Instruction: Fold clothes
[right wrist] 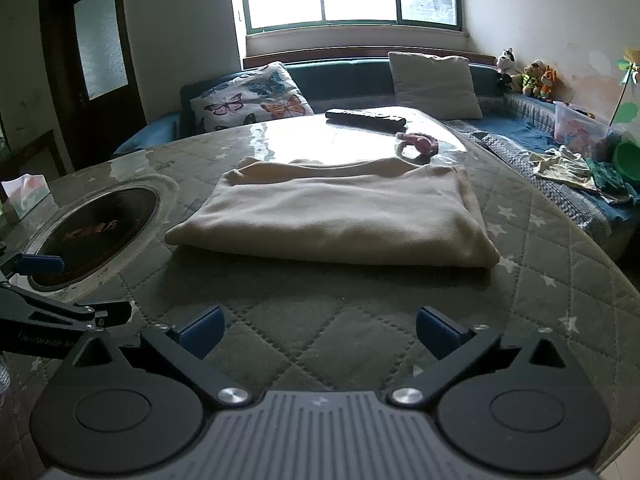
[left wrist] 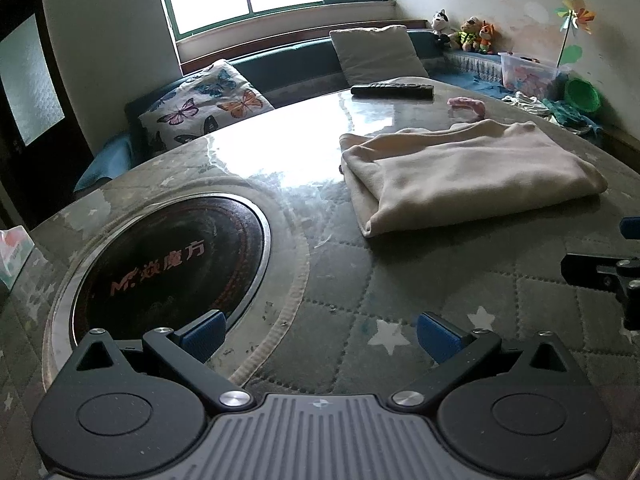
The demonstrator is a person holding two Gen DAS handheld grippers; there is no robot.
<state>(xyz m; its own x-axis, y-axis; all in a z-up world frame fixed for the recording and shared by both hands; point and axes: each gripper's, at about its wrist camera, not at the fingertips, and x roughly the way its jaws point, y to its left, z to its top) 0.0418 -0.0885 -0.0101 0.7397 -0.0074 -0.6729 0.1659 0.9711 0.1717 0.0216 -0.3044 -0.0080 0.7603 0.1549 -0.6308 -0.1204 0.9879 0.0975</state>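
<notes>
A round table [right wrist: 360, 292] covered by a grey-green quilted cloth with white stars under a clear sheet fills both views. Set into it on the left is a round black glass cooktop [left wrist: 168, 264] with a metal rim and reddish lettering. A cream-coloured garment folded into a thick rectangle [right wrist: 340, 216] lies flat on the table, right of the cooktop and apart from it, ahead of both grippers.

Behind the table runs a blue-cushioned bench [right wrist: 520, 132] under the window, with a white pillow printed with butterflies [right wrist: 252, 98] and a plain pale pillow [right wrist: 434, 84] leaning on its back. On the bench at right, a clear plastic box [right wrist: 580, 126] holds pink and pale items too blurred to name; a small heap of loose clothes [right wrist: 572, 170] lies just in front of it.

The left gripper [left wrist: 318, 334] and right gripper [right wrist: 318, 330] hover over bare cloth, blue-padded jaws spread wide, nothing between them.

At the table's far edge lie a black remote control [right wrist: 366, 117] and, near it, a pink fabric loop [right wrist: 418, 145]. A tissue box [right wrist: 26, 196] sits at the far left.
</notes>
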